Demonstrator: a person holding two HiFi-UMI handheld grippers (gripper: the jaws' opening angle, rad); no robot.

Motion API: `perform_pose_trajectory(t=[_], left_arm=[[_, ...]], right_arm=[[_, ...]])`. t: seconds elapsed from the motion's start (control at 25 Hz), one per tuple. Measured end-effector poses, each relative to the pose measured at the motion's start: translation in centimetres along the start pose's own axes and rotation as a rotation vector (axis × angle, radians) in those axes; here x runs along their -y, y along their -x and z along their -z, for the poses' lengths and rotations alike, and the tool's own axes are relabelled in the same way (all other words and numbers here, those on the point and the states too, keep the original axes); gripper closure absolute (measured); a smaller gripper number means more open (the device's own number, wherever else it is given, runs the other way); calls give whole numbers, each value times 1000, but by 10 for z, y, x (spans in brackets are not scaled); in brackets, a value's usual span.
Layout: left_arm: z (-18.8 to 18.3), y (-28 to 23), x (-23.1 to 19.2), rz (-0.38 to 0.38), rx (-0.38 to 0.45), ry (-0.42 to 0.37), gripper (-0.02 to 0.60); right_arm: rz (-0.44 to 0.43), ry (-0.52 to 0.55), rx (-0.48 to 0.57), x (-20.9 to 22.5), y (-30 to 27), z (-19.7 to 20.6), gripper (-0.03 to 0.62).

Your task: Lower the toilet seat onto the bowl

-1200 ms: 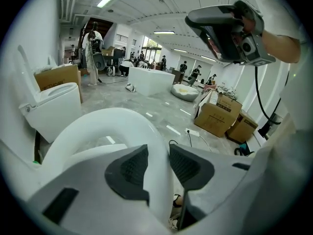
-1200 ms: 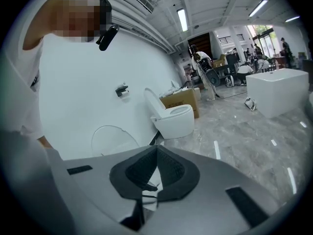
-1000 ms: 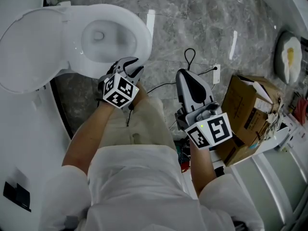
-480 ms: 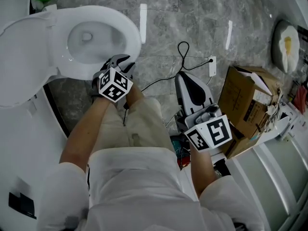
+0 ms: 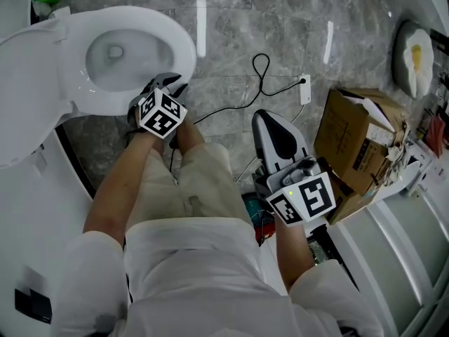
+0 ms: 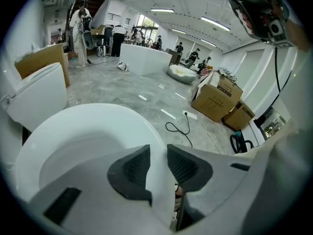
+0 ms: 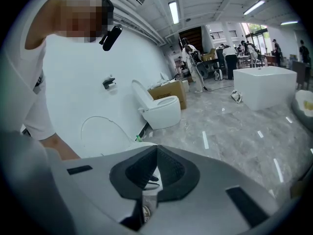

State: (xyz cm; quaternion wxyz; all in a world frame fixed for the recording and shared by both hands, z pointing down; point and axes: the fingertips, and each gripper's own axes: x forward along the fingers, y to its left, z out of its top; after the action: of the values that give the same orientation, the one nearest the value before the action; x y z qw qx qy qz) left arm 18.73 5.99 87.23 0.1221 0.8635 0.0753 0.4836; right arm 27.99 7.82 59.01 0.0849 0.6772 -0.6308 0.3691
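Observation:
The white toilet stands at the upper left of the head view, and its bowl [image 5: 116,51] shows from above. A flat white ring [image 5: 179,48] lies on top of it; I cannot tell seat from rim. The lid [image 5: 28,111] stands raised at the left. My left gripper [image 5: 167,84] is at the ring's front edge. Its jaws are closing to a narrow gap [image 6: 157,163], and the ring's outer edge [image 6: 146,131] shows in that gap. I cannot tell whether the pads press on it. My right gripper [image 5: 270,118] hangs over the floor, shut [image 7: 156,148] and holding nothing.
A black cable [image 5: 263,76] runs to a white power strip [image 5: 304,90] on the grey stone floor. Cardboard boxes [image 5: 354,153] stand at the right. A second toilet [image 7: 159,109] and a white bathtub [image 7: 264,84] stand further off.
The toilet has slid left and up in the head view as the camera moved. The left gripper has stayed at the ring's front edge. The right gripper has barely moved.

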Motion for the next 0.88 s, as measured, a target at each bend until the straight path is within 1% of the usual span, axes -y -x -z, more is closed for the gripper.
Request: perform_pose_trajectory(t=[0.28,0.44,0.56,0.64,0.68,0.76,0.88], left_arm=[[12,-25,-8,5,-39,23,477],[19,-41,-11,-11,-72,0,480],[26,-54,-15,-37,-111,-3,480],[30,-61,-17,-40,-139,-11,480],[30,-62,-17,-39,-143,-26,480],[29,-63,-17,-41,-128,-54,480],[30,-61,-15,-43,-107,-41,480]], right_arm=[[23,-11,-22,9,4,11,597],[18,-7,-27,7,3,13,597],[24,-8,-33,7,6,15,597],[33,-8,-40,7,10,18,597],[39,-7,-42,8,12,19,597],[46,-5,-44,9,16,20,597],[45,1,-43,5,19,20,597]])
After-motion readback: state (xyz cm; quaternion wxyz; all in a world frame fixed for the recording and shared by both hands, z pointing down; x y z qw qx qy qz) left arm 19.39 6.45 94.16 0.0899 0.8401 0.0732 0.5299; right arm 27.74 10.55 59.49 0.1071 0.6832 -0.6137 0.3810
